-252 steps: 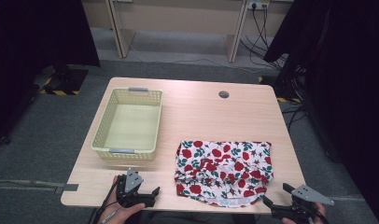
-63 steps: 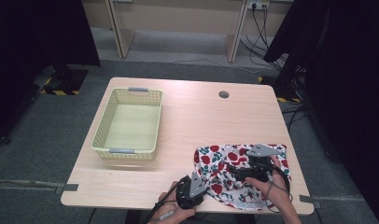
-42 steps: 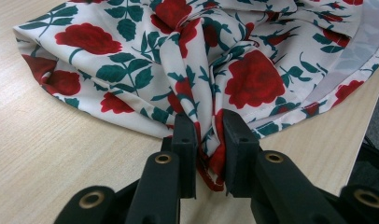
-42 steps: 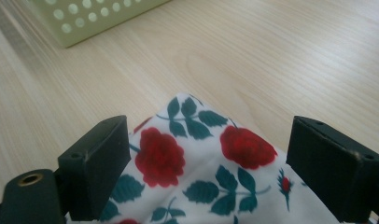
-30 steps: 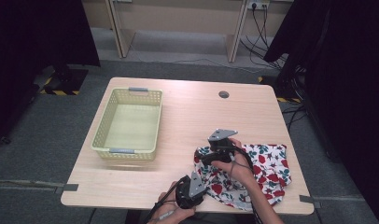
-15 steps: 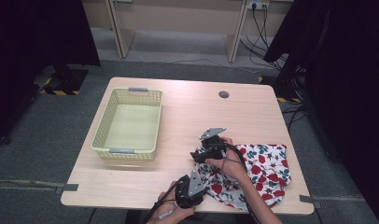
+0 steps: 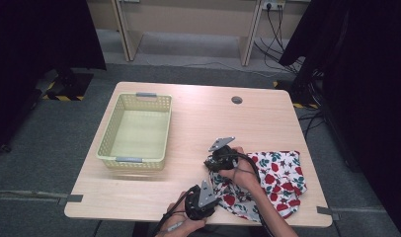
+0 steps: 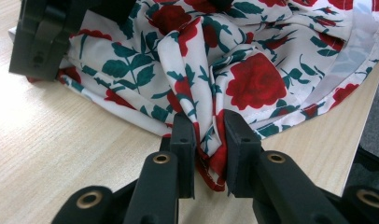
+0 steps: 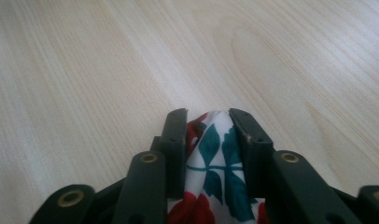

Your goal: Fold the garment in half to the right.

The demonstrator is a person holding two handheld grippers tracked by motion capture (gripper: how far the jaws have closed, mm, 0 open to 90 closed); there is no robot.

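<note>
A white cloth printed with red roses and green leaves [image 7: 277, 180] lies bunched on the front right of the wooden table [image 7: 198, 123]. My left gripper [image 7: 208, 195] is at the table's front edge, shut on a fold of the cloth [image 8: 208, 135] near its hem. My right gripper [image 7: 214, 163] sits at the cloth's left end, just beyond the left gripper, shut on a pinch of the cloth [image 9: 211, 140] held low over bare wood. The right gripper's black body [image 8: 43, 37] appears at the upper left of the left gripper view.
A pale yellow-green plastic basket [image 7: 135, 131] with nothing in it stands on the left half of the table. A round cable hole [image 7: 236, 100] lies near the far edge. Dark curtains and cables border the floor around the table.
Both grippers went from the table's front corners onto the cloth. The right gripper took its right edge and carried it left, folding the cloth over. The left gripper stays shut at the front hem.
</note>
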